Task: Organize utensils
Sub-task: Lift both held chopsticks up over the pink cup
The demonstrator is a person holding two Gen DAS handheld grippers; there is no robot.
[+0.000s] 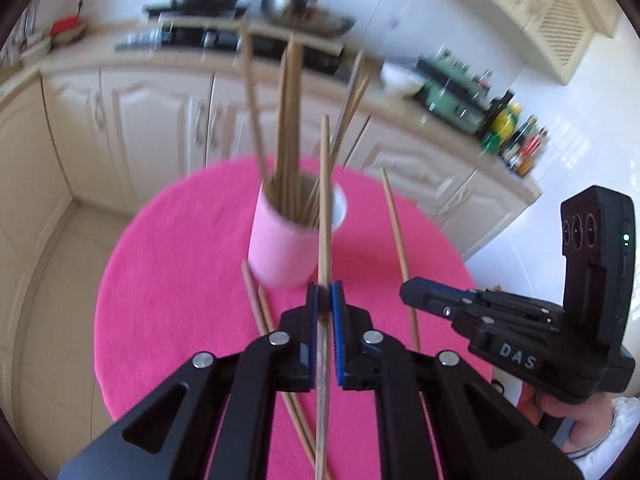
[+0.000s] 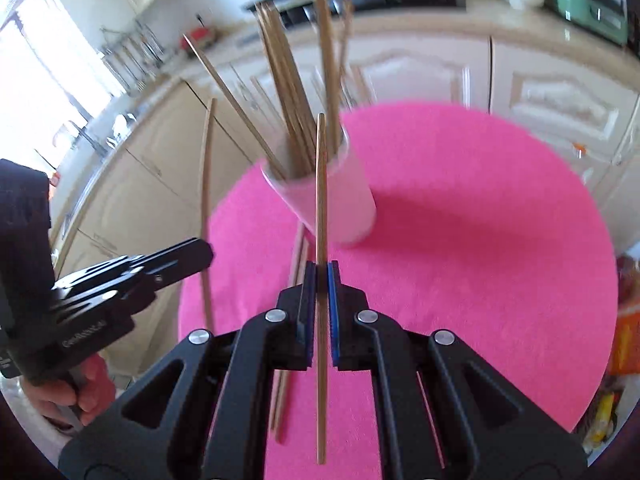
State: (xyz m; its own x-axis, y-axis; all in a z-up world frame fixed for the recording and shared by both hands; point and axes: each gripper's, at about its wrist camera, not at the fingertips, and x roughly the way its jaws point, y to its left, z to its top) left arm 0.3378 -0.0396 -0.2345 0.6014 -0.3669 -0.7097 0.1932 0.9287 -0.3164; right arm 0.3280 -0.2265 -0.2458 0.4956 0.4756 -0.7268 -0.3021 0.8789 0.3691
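We carry chopsticks: left gripper [image 1: 325, 294] clenches one chopstick [image 1: 325, 200]; right gripper [image 2: 321, 274] clenches another [image 2: 321, 200]; next, tips must drop into the pink cup [image 1: 280, 248].

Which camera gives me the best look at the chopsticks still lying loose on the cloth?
The left wrist view: two loose chopsticks lie in front of the pink cup, only partly hidden by the left gripper. In the right wrist view the same pair is more blurred and largely hidden behind the right gripper.

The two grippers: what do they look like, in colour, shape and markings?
The left gripper and the right gripper are matte black linkages with silver pivot pins and blue ribbed pads. The right gripper's side reads "DAS"; its upright black block carries a green light.
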